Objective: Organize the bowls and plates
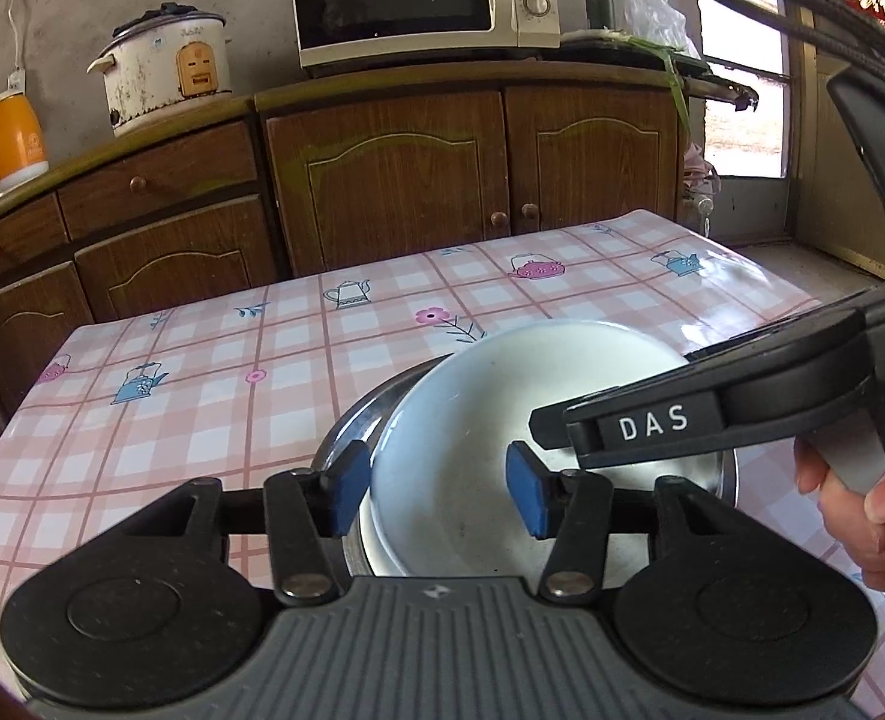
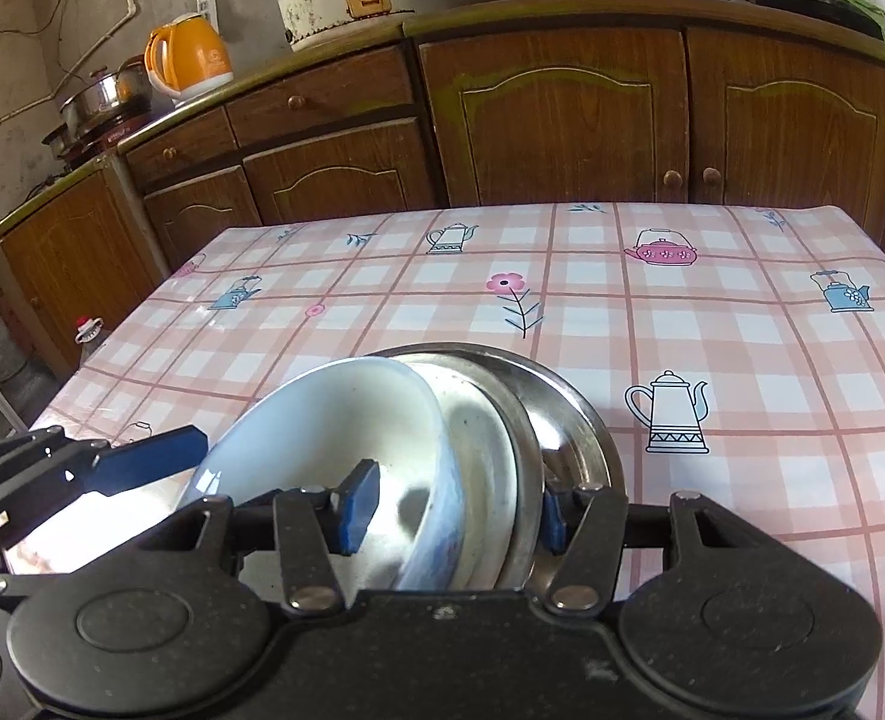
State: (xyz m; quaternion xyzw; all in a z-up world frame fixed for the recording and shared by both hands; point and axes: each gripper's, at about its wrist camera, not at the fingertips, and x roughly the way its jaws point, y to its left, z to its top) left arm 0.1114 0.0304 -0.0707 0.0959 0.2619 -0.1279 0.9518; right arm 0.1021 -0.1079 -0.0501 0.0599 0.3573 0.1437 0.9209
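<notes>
Nearest, the left gripper [image 1: 439, 489] straddles the near rim of the white bowl [image 1: 502, 408], one pad outside and one inside; whether the pads press yet I cannot tell. The right gripper [image 2: 451, 507] spans the bowl's wall, a pale dish [image 2: 490, 468] and a steel plate [image 2: 568, 414]; its grip is also unclear. The bowl sits tilted in that stack on the table [image 2: 742, 312]. Stacking looks mostly done; seating the bowl level probably remains. Beyond, the table shows no other dishes.
</notes>
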